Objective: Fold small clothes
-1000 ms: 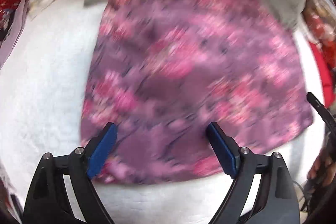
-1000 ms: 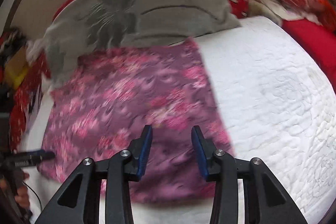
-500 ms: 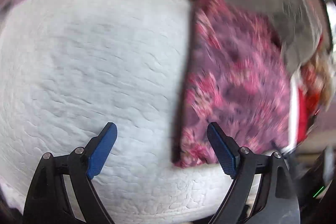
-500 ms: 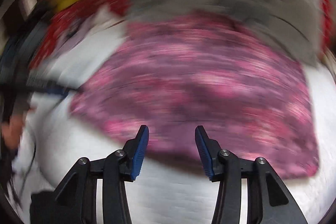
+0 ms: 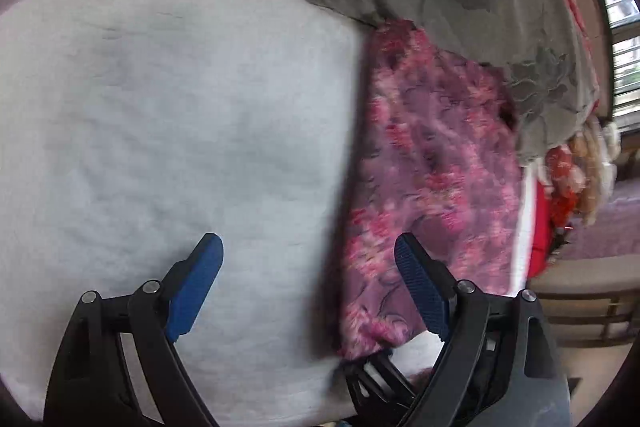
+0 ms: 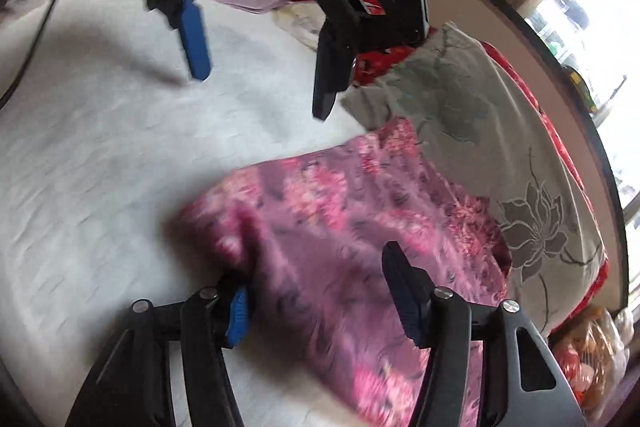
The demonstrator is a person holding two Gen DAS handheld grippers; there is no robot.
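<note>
against the grey pillow, floral cloth: thin, limp, light; pinch a corner. right tongs just closing, cloth bunched between, grip unclear; left tongs open, empty.

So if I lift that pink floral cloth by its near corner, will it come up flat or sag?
Probably sag: the pink floral cloth already humps and creases by the right gripper, whose jaws have just been closing around its edge. It looks thin and light, so it should drag easily over the white quilt, though the grey pillow overlaps its far edge.
</note>
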